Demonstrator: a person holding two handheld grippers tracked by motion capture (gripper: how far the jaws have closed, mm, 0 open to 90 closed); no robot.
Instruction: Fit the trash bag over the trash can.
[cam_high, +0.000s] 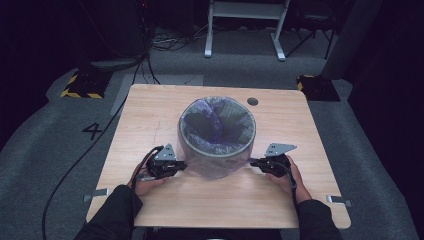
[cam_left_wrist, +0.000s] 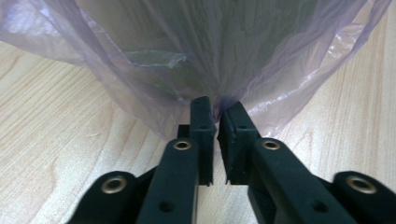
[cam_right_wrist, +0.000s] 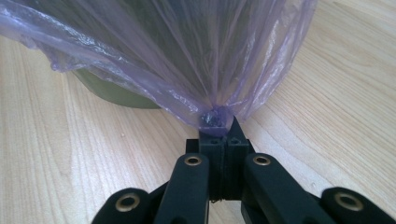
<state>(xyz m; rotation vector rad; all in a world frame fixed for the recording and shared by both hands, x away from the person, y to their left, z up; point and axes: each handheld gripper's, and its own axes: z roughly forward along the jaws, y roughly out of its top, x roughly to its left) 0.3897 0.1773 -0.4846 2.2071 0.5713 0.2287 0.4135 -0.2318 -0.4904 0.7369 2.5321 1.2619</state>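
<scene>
A round dark bin (cam_high: 217, 150) stands in the middle of the wooden table (cam_high: 145, 115), lined with a thin purple plastic bag (cam_high: 216, 122) whose film hangs down its outside. At the bin's lower left, my left gripper (cam_high: 183, 164) has its jaws nearly together, and the bag (cam_left_wrist: 210, 51) gathers in pleats between the tips (cam_left_wrist: 217, 109). At the lower right, my right gripper (cam_high: 253, 162) is shut on a bunched knot of the bag (cam_right_wrist: 177, 56) at its tips (cam_right_wrist: 215, 127). The bin's dark green wall (cam_right_wrist: 116, 95) shows under the film.
A round hole (cam_high: 252, 101) sits in the table's far right area. Cables trail off the table's left side onto the grey carpet (cam_high: 45, 150). A white frame (cam_high: 245, 25) and yellow-black striped blocks (cam_high: 80, 85) stand on the floor beyond the table.
</scene>
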